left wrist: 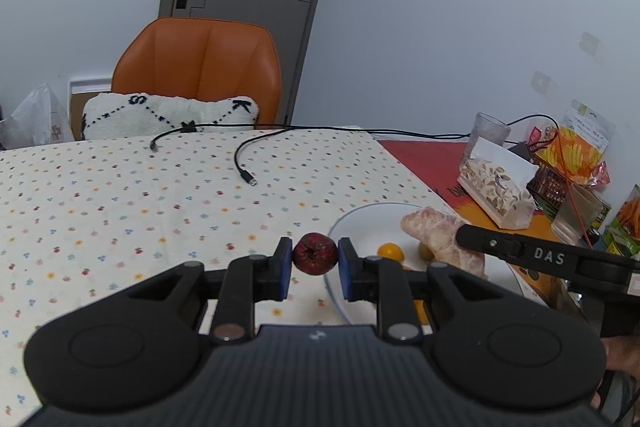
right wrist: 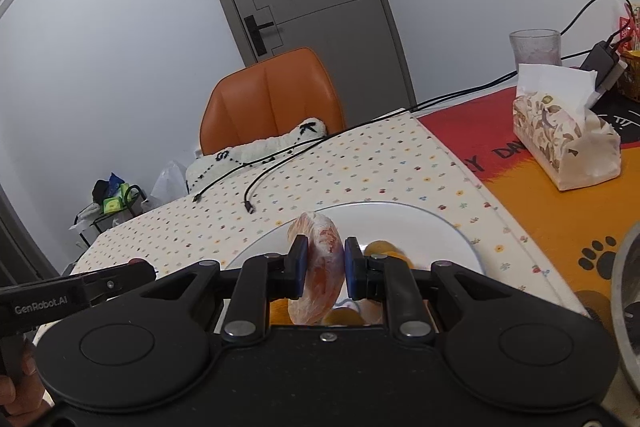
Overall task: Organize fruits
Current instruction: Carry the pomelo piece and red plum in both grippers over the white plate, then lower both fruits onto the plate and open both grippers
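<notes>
My left gripper (left wrist: 314, 254) is shut on a small dark red fruit (left wrist: 314, 253) and holds it just left of the white plate (left wrist: 360, 223), above the dotted tablecloth. My right gripper (right wrist: 326, 261) is shut on a pale pink pomelo segment (right wrist: 322, 259) over the white plate (right wrist: 420, 223). That segment also shows in the left wrist view (left wrist: 436, 231), with the right gripper's arm beside it. Small yellow-orange fruits (left wrist: 389, 251) lie on the plate; they also show in the right wrist view (right wrist: 380, 247).
A tissue pack (right wrist: 560, 139), a glass (right wrist: 534, 47) and snack bags (left wrist: 576, 151) stand at the right on a red-orange mat (right wrist: 540, 211). Black cables (left wrist: 244, 163) lie across the cloth. An orange chair (left wrist: 200, 67) with a cushion stands behind the table. A grey bowl rim (right wrist: 624, 307) sits far right.
</notes>
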Demonstrator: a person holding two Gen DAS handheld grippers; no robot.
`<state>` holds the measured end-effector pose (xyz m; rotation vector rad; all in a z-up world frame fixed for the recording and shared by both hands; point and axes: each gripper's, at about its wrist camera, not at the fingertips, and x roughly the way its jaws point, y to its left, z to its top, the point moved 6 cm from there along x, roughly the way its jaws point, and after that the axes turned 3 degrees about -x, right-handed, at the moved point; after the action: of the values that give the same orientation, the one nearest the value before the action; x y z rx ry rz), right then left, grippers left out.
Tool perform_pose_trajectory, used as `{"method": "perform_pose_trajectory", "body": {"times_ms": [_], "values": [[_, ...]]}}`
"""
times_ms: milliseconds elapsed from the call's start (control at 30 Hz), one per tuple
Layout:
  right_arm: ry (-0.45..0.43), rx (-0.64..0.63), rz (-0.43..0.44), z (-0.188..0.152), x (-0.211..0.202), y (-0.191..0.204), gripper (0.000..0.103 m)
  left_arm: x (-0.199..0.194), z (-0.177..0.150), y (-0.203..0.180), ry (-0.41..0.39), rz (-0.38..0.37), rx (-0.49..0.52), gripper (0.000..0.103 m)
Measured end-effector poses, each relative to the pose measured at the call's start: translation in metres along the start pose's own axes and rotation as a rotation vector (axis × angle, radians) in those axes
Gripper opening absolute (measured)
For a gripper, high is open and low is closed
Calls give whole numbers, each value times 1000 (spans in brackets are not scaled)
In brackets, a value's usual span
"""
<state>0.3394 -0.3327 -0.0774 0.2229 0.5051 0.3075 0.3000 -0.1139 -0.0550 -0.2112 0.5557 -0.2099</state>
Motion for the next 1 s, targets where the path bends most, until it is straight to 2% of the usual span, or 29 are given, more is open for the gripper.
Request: {"method": "perform_pose_trajectory", "body": {"times_ms": [233, 267, 300, 567, 767, 833, 933, 1000], "values": [[30, 2, -1, -2, 3, -8, 19, 6, -2, -13, 12, -22, 10, 22], [26, 13, 2, -2, 2, -10, 25, 8, -3, -15, 14, -26, 12, 22], [23, 21, -1, -2, 1, -12, 26, 9, -3, -17, 17, -30, 14, 22], [4, 61, -14, 1, -12, -25, 26, 14, -6, -31, 33, -56, 24, 23], [8, 72, -16, -2, -18, -29, 35, 13, -7, -36, 41, -64, 30, 28], [10, 75, -15, -3, -18, -29, 35, 10, -8, -36, 40, -63, 32, 30], [17, 70, -10, -5, -20, -26, 35, 5, -8, -33, 35, -53, 30, 36], [19, 66, -5, -6, -21, -24, 39, 2, -8, -30, 36, -45, 27, 42]]}}
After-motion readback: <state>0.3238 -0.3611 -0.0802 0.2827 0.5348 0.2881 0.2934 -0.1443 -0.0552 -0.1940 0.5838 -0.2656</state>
